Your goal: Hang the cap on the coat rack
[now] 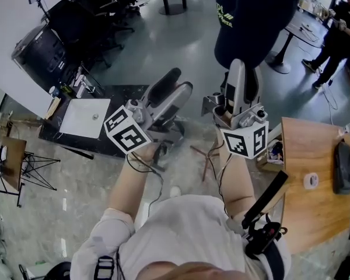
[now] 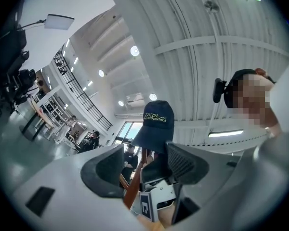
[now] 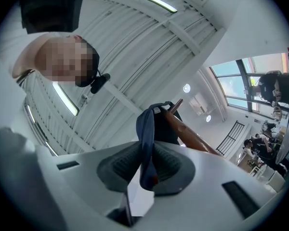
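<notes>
**While pinched at its rear edge, draped over the rack's top**

While nipped between the pressed-together jaws of the right gripper, caught only by a blue fold at its back edge: the navy cap, lying against the brown pole of the coat rack, with a wooden tip poking out just beside the crown. From the head view, visible as a dark dome at top centre, high above the floor, with the right gripper pointing steeply up into its underside.

Spread wide and gripping nothing: the jaws of the left gripper, angled upward beside the right one and apart from the cap. Framed in the gap between those jaws, farther off: the cap's front with yellow-green lettering, the slanting pole beneath it, and the marker cube of the other gripper.

Down on the marbled floor, between the two forearms: the rack's splayed wooden feet. Off to the right, a wooden table bearing a roll of tape and a dark pouch. At upper right, a person in dark clothes, standing well away from the rack.
</notes>
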`<act>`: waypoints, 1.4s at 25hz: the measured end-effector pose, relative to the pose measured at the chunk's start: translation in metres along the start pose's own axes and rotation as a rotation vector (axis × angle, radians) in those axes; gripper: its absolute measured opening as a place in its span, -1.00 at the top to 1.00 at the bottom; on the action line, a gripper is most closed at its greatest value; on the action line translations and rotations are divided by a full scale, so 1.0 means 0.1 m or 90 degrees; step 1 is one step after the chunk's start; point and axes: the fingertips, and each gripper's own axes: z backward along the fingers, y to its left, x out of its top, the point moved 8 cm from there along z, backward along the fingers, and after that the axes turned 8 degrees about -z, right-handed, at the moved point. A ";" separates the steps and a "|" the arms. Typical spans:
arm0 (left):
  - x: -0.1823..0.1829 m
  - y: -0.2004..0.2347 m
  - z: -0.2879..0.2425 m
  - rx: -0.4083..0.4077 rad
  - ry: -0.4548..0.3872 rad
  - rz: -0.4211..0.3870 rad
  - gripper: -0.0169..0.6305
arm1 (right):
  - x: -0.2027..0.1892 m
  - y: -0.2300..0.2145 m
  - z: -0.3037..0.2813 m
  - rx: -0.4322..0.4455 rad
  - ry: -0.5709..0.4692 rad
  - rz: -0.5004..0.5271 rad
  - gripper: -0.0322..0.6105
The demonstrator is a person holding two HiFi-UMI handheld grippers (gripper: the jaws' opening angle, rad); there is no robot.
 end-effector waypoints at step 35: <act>-2.35 -0.09 0.99 0.013 0.139 0.259 0.92 | -0.95 0.20 2.61 -0.290 0.446 -0.181 0.76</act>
